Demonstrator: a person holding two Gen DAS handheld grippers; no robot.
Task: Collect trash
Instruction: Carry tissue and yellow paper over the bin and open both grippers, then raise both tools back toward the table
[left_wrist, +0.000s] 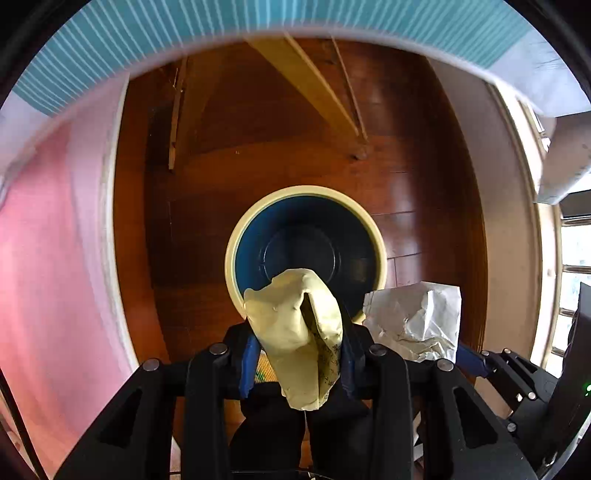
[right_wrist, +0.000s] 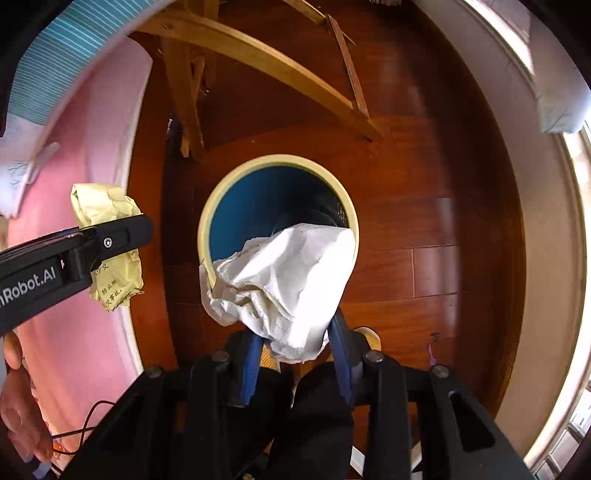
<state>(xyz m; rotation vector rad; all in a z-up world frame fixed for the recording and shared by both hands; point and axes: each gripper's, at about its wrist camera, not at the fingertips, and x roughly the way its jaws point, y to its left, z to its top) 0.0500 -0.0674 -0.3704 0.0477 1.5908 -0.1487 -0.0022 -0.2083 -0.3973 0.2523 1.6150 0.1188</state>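
Jaws clamped on crumpled papers (left_wrist: 299, 332)

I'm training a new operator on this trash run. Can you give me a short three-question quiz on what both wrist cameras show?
1. Multiple choice: what does the left gripper hold? A) a crumpled yellow paper B) a plastic bottle C) nothing
2. True or false: the right gripper is shut on a crumpled white paper.
3. Short answer: what stands on the wooden floor below both grippers, and does any trash show in it?

Key
1. A, the yellow paper, with print on it.
2. True.
3. A round bin with a cream rim and blue inside; no trash shows in the part of it that can be seen.
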